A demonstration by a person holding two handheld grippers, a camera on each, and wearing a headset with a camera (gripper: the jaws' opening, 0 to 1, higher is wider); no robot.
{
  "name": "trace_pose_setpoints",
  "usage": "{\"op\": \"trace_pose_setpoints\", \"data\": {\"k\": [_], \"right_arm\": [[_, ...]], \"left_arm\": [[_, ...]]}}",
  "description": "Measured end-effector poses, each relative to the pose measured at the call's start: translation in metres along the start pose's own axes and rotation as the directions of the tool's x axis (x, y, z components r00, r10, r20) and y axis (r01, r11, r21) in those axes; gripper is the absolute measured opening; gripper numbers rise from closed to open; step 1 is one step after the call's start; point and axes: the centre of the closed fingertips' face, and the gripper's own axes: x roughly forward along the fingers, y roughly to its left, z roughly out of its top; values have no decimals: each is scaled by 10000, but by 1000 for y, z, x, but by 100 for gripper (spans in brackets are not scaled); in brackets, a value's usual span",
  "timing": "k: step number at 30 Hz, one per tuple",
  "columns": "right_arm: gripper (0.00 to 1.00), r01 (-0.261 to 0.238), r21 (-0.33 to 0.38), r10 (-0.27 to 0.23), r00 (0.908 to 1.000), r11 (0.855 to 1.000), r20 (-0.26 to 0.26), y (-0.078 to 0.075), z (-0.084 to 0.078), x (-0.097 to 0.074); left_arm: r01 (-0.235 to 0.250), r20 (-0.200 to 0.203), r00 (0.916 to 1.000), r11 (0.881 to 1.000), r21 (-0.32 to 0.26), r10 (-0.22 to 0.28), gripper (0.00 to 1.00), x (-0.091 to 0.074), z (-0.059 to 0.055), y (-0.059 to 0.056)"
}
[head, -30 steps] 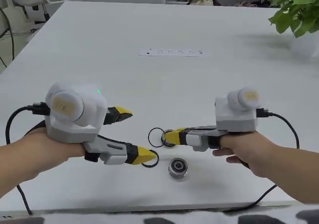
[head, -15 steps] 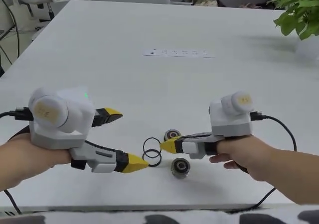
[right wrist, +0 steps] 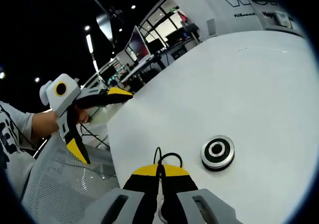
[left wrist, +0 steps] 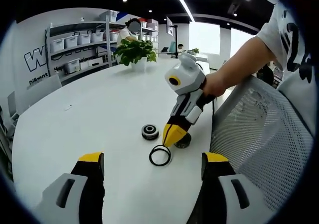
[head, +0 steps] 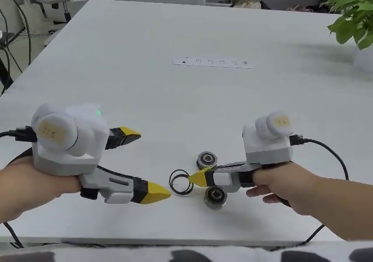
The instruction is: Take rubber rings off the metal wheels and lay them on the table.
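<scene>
Two rubber rings [head: 180, 182] flat on the table [head: 175, 99], near edge inside clenched right tongs [head: 197, 178]; left tongs [head: 147, 164] agape alongside.

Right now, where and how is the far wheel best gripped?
Probably take the far wheel across its outer rim, coming from above with the jaws straddling it. It lies flat on the table, hub up, so its round sides are free, and it sits apart from the rings.

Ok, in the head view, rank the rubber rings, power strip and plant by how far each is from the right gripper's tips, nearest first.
1. rubber rings: at the right gripper tips, on their left side.
2. power strip: mid-table, straight ahead.
3. plant: far right corner of the table.
</scene>
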Motion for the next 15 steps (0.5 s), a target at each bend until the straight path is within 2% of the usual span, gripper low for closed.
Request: {"op": "trace_pose_setpoints", "data": {"k": [15], "right_arm": [[0,382,283,-383,9993,9989,29,-11,-3,0]], "left_arm": [[-18,-87,10000,10000,-64,17,77,-2,-2,1]]}}
